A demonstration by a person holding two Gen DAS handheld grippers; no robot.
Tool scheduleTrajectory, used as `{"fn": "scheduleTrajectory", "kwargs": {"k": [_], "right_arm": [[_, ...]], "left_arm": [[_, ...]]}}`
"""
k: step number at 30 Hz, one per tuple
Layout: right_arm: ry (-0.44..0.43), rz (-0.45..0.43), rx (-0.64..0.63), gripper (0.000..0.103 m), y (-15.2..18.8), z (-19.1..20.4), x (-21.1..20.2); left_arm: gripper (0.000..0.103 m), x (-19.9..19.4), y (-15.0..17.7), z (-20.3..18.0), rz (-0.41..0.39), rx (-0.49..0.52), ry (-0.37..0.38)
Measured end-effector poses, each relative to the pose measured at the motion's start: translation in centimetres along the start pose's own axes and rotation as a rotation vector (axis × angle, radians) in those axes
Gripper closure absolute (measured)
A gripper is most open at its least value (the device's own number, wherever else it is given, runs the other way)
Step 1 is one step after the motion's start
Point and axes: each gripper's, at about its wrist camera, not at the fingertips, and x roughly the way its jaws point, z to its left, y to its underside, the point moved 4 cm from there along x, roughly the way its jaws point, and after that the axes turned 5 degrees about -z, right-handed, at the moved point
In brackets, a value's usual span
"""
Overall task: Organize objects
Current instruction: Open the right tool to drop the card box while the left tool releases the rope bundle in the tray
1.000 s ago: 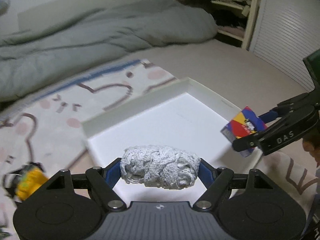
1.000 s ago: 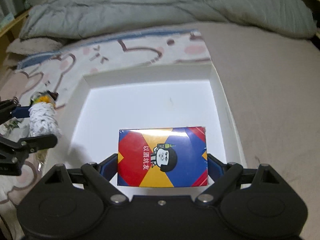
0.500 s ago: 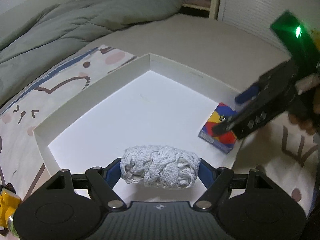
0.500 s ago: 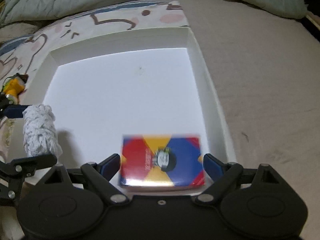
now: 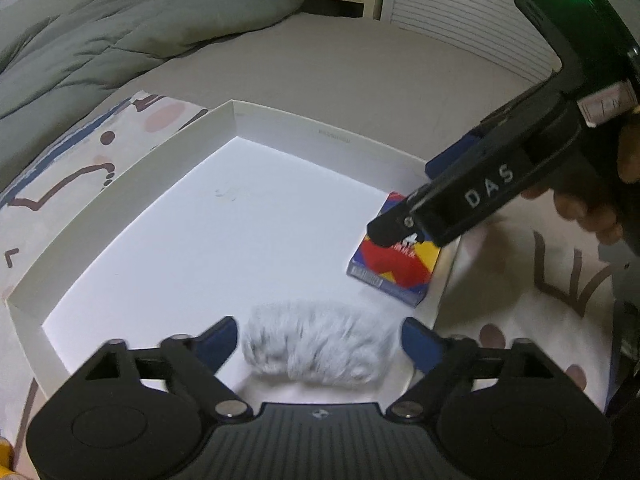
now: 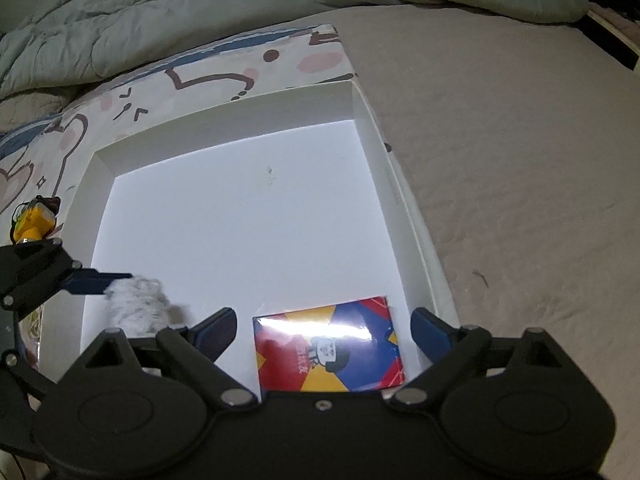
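Observation:
My left gripper (image 5: 320, 338) hangs over the near edge of the white tray (image 5: 280, 128), its jaws opening. A white knitted roll (image 5: 316, 344) sits blurred between the fingers, with a gap on each side. The roll (image 6: 136, 300) also shows in the right wrist view beside a left finger (image 6: 96, 282). My right gripper (image 6: 324, 330) is low in the tray's (image 6: 224, 120) near right corner, jaws opening. The red, blue and yellow card box (image 6: 328, 354) lies flat on the tray floor, clear of both pads. In the left wrist view the box (image 5: 394, 268) lies under a right finger (image 5: 460, 208).
A yellow toy (image 6: 34, 220) lies on the patterned mat (image 6: 200, 68) left of the tray. A grey duvet (image 5: 140, 20) is heaped behind. Bare beige bedding (image 6: 520, 160) spreads to the right. A person's hand (image 5: 592, 208) holds the right gripper.
Both grippers came down into the tray and their jaws widened. The card box went from held to lying on the tray floor. The roll is loose and blurred between the left fingers.

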Motion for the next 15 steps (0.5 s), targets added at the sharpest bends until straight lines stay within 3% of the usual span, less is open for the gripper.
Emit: {"fn": "scheduleTrajectory", "kwargs": {"k": [15], "right_arm": [[-0.004, -0.012, -0.01, 0.009, -0.3, 0.8, -0.3]], "left_arm": [[0.012, -2.2, 0.3, 1.6, -0.004, -0.075, -0.032]]}}
